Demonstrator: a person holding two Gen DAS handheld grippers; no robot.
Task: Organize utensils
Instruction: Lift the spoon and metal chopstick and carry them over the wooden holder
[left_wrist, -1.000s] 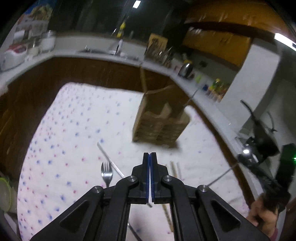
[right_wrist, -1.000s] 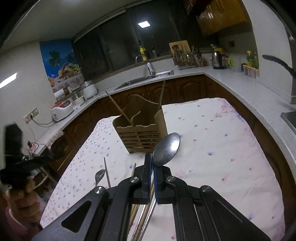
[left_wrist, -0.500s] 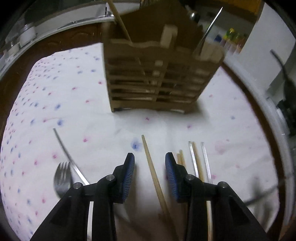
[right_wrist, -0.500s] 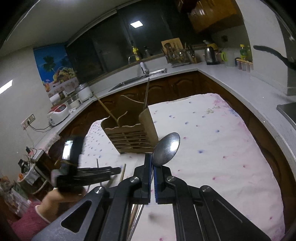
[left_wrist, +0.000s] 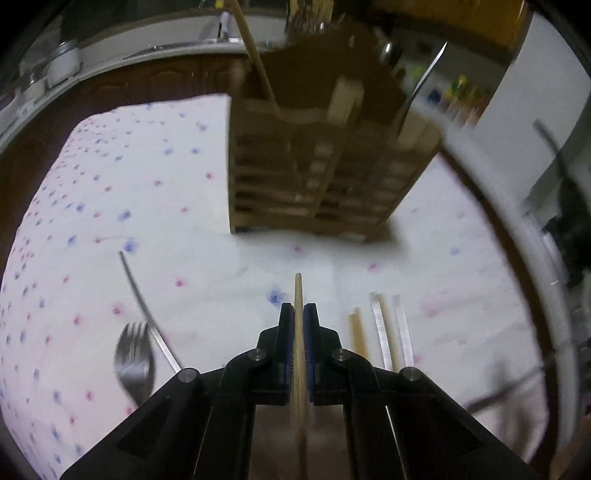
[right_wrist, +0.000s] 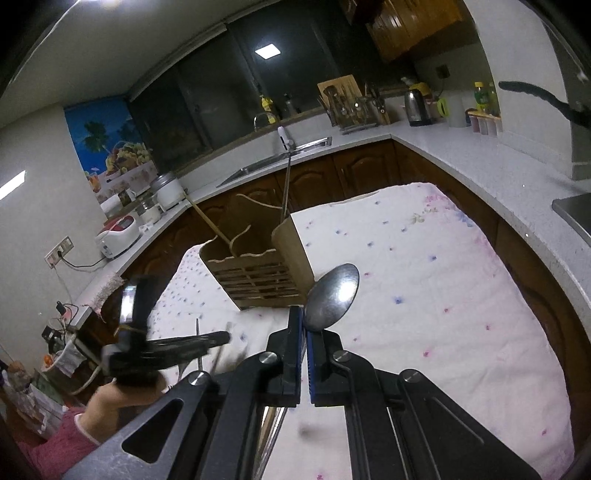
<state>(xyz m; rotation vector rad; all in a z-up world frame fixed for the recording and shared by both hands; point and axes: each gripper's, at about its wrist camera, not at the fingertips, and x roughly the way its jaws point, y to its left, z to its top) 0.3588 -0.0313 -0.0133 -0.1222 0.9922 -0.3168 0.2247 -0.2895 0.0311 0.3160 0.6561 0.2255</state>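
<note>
My left gripper (left_wrist: 299, 312) is shut on a wooden chopstick (left_wrist: 298, 291) low over the dotted tablecloth (left_wrist: 110, 192), just in front of the wooden utensil holder (left_wrist: 325, 173). The holder has a chopstick (left_wrist: 255, 59) and a metal utensil (left_wrist: 424, 81) standing in it. A fork (left_wrist: 135, 362), a metal chopstick (left_wrist: 144, 306) and several more sticks (left_wrist: 384, 339) lie on the cloth. My right gripper (right_wrist: 306, 321) is shut on a metal spoon (right_wrist: 334, 297), held above the table to the right of the holder (right_wrist: 258, 266). The left gripper shows in the right wrist view (right_wrist: 218, 338).
A counter (right_wrist: 461, 147) with a sink (right_wrist: 277, 162), kettle (right_wrist: 417, 103), bottles and rice cookers (right_wrist: 118, 236) runs around the table. Brown cabinets (right_wrist: 362, 166) stand close behind the table's far edge.
My left gripper dropped toward the cloth, opened, then closed on the wooden chopstick. The right gripper has kept the spoon and turned slightly.
</note>
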